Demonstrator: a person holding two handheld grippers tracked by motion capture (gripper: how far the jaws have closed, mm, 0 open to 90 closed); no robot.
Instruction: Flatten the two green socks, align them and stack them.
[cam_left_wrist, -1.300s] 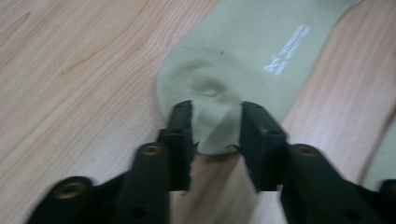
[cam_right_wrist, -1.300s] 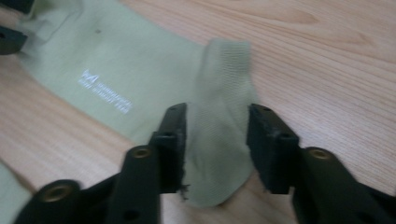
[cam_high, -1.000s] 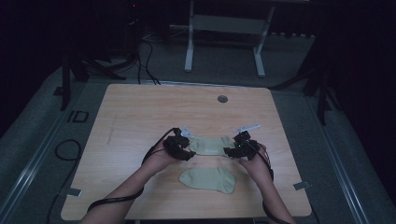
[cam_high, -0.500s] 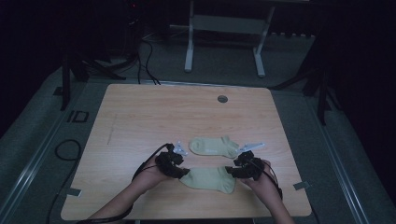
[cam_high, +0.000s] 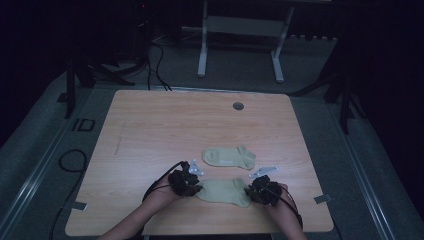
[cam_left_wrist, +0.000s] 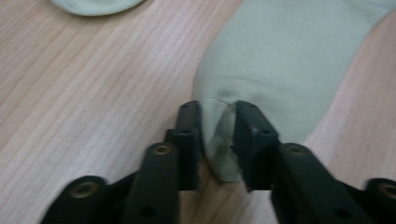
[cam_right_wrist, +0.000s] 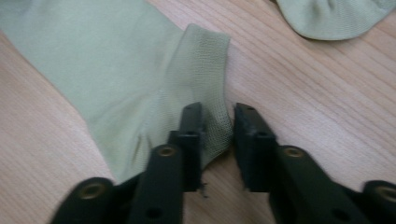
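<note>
Near sock (cam_high: 223, 192) lies flat at lower centre of the high view, long axis left-right across the frame, on the wooden surface (cam_high: 150, 130). Left gripper (cam_high: 192, 187) at its left end, fingers just closed, pinching a fold of the rounded toe tip (cam_left_wrist: 218, 140). Right gripper (cam_high: 251, 190) at its right end, fingers just closed around the ribbed cuff edge (cam_right_wrist: 212, 126); a slim gap shows beside the right-hand finger. Second sock (cam_high: 229, 157) lies just above, parallel, untouched.
</note>
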